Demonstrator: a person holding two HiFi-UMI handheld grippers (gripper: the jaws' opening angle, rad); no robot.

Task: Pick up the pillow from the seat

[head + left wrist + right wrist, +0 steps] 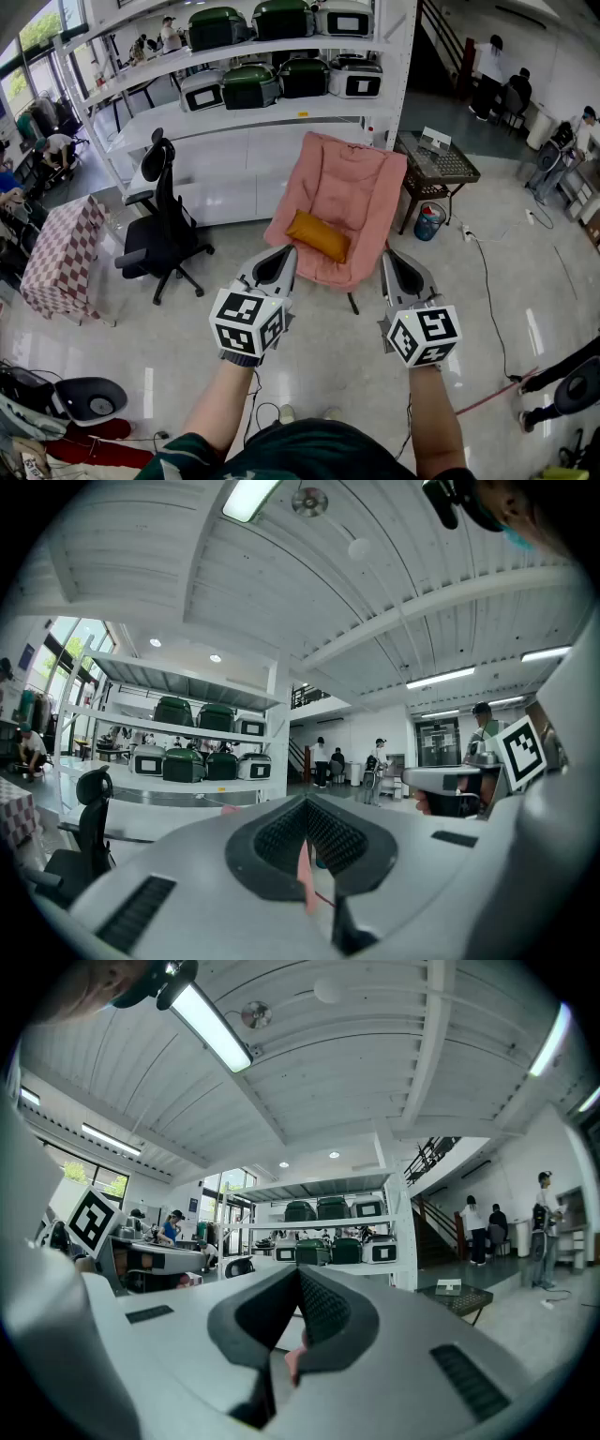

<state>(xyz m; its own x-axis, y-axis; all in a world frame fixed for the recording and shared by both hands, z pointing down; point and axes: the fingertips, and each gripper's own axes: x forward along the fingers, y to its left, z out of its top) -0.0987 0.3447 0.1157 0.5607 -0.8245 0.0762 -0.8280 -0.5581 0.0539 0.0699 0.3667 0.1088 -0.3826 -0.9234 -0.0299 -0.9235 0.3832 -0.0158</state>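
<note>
Pillow [318, 235] is orange and lies on the seat of the pink chair [342, 202], skewed diagonally and sitting toward the chair's left half as you see it in the head view. Nothing is touching it. Your left gripper [286, 251] is on the near side of the chair, off its front left edge, tip short of the pillow and clearly apart from it. Its jaws are closed pad to pad with nothing between them. Your right gripper [389, 255] is off the chair's front right edge, also short of the seat and farther from the pillow than the left one. Its jaws are closed the same way and hold nothing. From the head view the pillow sits in the gap between the two tips, above them in the picture. Both grippers point level at the chair. In each gripper view only a thin pink sliver of the chair shows past the closed pads; the pillow itself can't be made out there. White shelving [281, 103] with green and white cases [251, 86] stands behind the chair. A black office chair [159, 230] is to the chair's left, well apart. A mesh-top side table [436, 164] is just right of the chair, with a blue bin [428, 221] on the floor beside its front leg.
</note>
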